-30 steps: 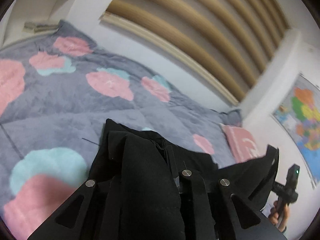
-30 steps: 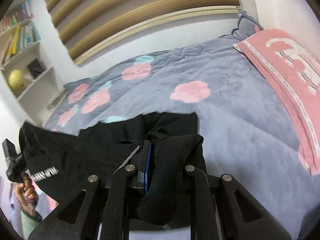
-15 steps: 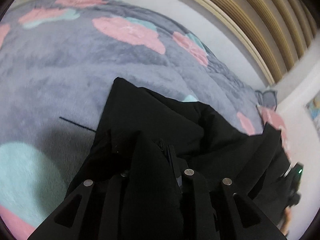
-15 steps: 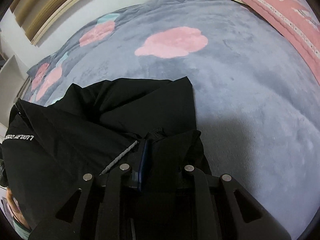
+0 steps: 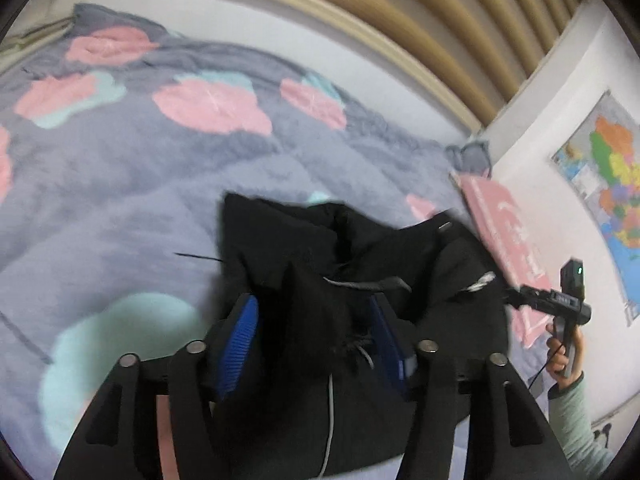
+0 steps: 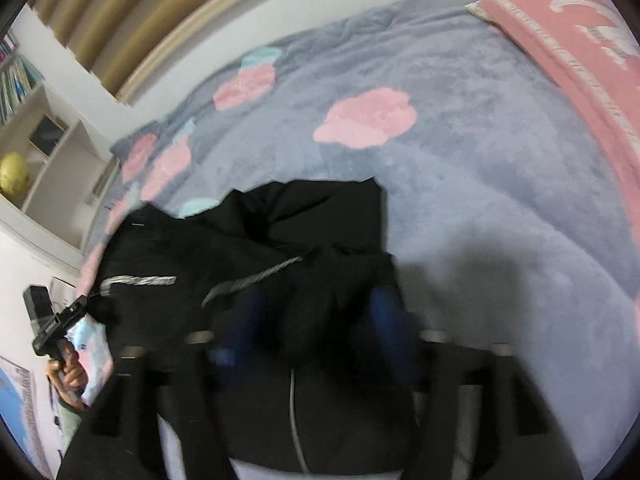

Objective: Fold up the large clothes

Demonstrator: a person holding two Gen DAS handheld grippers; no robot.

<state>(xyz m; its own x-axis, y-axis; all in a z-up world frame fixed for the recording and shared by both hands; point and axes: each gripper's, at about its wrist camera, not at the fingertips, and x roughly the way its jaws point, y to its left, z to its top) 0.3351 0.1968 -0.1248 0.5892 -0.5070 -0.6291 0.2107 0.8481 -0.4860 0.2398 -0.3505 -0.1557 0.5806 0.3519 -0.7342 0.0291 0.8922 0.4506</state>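
A black hooded garment (image 5: 344, 264) with grey drawstrings lies bunched on the grey blanket (image 5: 120, 184); it also shows in the right wrist view (image 6: 280, 248). My left gripper (image 5: 316, 328) is open, its blue pads (image 5: 240, 332) spread apart with a fold of the black cloth lying loose between them. My right gripper (image 6: 320, 320) is open too, blurred, with cloth between its blue pads (image 6: 390, 312). Each view shows the other gripper at the garment's far side: the right one (image 5: 568, 300), the left one (image 6: 52, 328).
The grey blanket with pink and teal flowers (image 6: 368, 120) covers the bed. A pink pillow (image 6: 580, 52) lies at the right end. A wall map (image 5: 608, 184) hangs at the right, a shelf with a yellow ball (image 6: 14, 172) stands at the left. Slatted headboard (image 5: 400, 20) behind.
Both grippers have opened and let go of the black garment, which now lies on the blanket. Both cameras have tilted back up toward the wall.
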